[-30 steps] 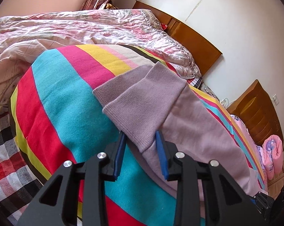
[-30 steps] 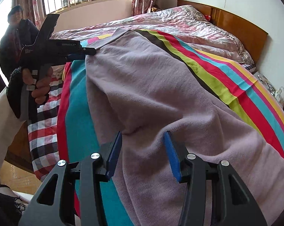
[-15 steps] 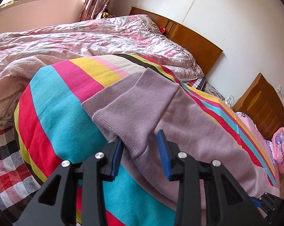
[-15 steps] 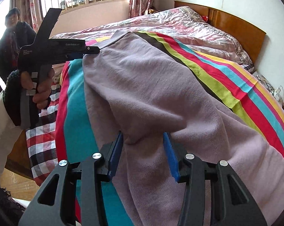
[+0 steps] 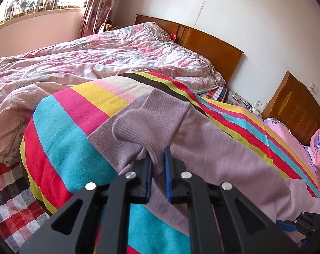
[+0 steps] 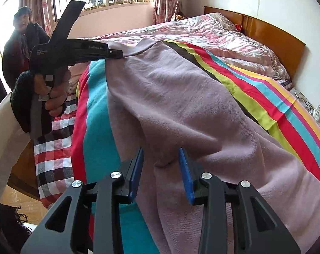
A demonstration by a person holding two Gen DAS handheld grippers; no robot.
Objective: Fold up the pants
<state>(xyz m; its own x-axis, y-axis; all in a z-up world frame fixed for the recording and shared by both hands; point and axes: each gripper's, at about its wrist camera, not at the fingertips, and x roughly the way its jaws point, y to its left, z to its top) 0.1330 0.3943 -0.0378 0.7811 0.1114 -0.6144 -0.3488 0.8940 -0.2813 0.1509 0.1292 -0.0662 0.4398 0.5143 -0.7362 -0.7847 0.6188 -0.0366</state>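
Mauve knit pants (image 5: pixel 213 154) lie lengthwise on a striped blanket (image 5: pixel 75 135), legs stacked, ribbed cuffs (image 5: pixel 151 114) at the far end. My left gripper (image 5: pixel 157 158) is shut on the near edge of the upper cuff and lifts it slightly. In the right wrist view the pants (image 6: pixel 181 105) stretch away from me. My right gripper (image 6: pixel 161 158) is open, its blue pads on either side of a raised fold of the pants near the waist. The left gripper (image 6: pixel 115 54) shows there at the far cuff, held in a hand.
A floral quilt (image 5: pixel 96 59) is bunched at the head of the bed by a wooden headboard (image 5: pixel 213 48). A checked sheet (image 5: pixel 9 190) hangs off the left side. A person (image 6: pixel 22 48) stands by the window. A second bed (image 5: pixel 297 131) stands at right.
My left gripper closed on the upper cuff and raised it, curling its edge. My right gripper narrowed a little around the fold near the waist.
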